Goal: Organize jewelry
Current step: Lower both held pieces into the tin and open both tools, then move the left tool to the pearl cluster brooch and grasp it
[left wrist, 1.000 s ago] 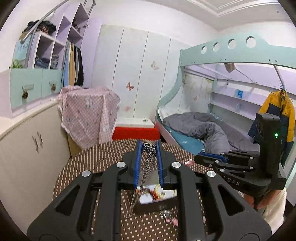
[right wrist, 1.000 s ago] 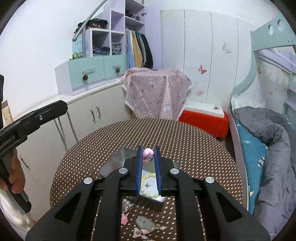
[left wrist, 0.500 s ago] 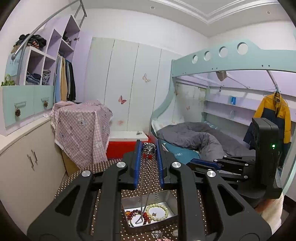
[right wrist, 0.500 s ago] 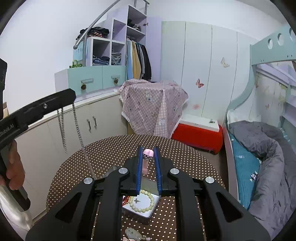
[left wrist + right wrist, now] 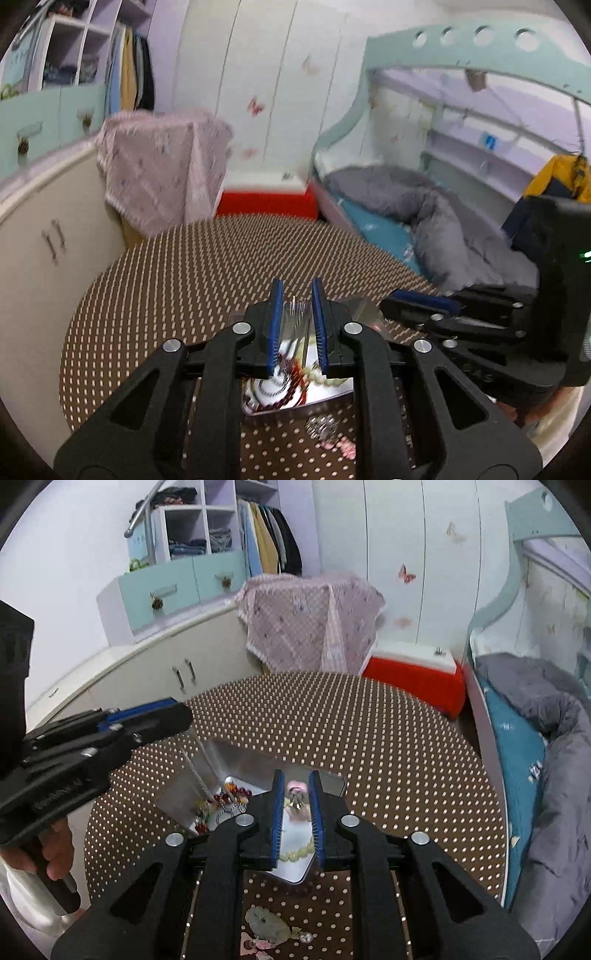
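An open metal tin [image 5: 243, 762] [image 5: 295, 410] sits on the brown dotted table [image 5: 388, 738]. It holds a pale bead bracelet [image 5: 295, 853] and red beads [image 5: 291, 391]. My left gripper [image 5: 296, 291] [image 5: 177, 716] hovers low over the tin, its jaws opening. A silver chain [image 5: 201, 771] runs blurred between its pads down into the tin, and the pads stand apart from it. My right gripper [image 5: 295, 779] [image 5: 400, 298] is just above the tin's near side, its jaws opening too. A small pink charm [image 5: 297, 789] lies loose in its gap.
Loose trinkets [image 5: 266, 923] [image 5: 327, 428] lie on the table in front of the tin. A person's hand [image 5: 55, 856] grips the left handle. Cream cabinets [image 5: 166, 672] stand left, a red box [image 5: 413, 686] behind, a bed [image 5: 524, 757] right.
Both grippers have dropped toward the tin and their jaws have spread. The long hanging chain now trails into the tin, and the pink charm has slipped lower between the right pads.
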A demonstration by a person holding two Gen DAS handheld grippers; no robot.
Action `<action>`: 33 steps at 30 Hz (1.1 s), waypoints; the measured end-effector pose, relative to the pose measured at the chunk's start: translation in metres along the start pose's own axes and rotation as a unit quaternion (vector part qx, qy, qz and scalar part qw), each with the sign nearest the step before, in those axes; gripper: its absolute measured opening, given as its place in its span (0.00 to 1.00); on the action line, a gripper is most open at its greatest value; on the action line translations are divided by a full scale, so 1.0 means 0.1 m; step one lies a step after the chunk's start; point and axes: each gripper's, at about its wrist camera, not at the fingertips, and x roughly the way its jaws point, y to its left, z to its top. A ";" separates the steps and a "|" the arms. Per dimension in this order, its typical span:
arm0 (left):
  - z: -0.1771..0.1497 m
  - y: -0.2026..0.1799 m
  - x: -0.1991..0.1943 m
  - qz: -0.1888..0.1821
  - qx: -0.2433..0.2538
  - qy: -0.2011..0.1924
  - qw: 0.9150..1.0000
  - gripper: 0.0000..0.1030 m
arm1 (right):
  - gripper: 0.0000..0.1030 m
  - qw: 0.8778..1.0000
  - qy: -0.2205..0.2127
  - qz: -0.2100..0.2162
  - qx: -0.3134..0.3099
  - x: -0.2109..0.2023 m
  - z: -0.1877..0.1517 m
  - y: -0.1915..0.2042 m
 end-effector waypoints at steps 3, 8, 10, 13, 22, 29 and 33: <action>-0.03 0.08 0.05 0.015 -0.021 0.011 1.000 0.76 | 0.55 1.000 -0.007 -0.007 0.011 -0.03 0.03 -0.04; -0.03 0.18 0.01 0.028 -0.042 0.002 0.999 0.76 | 0.60 0.999 -0.019 -0.028 0.012 -0.12 0.05 -0.11; -0.04 0.18 0.01 0.031 -0.039 0.003 0.999 0.76 | 0.60 0.999 -0.021 -0.031 0.013 -0.14 0.05 -0.13; -0.07 0.18 -0.01 0.029 -0.039 0.005 0.999 0.76 | 0.61 0.999 -0.021 -0.033 0.010 -0.14 0.03 -0.12; -0.11 0.14 -0.03 0.031 -0.037 0.005 0.999 0.76 | 0.66 0.999 -0.019 -0.037 0.005 -0.17 0.00 -0.07; -0.15 0.11 -0.06 0.029 -0.032 0.008 0.999 0.76 | 0.70 0.999 -0.015 -0.043 0.012 -0.21 -0.06 -0.08; -0.23 0.08 -0.13 0.032 -0.033 0.004 0.999 0.76 | 0.78 0.999 -0.013 -0.047 0.022 -0.25 -0.14 -0.07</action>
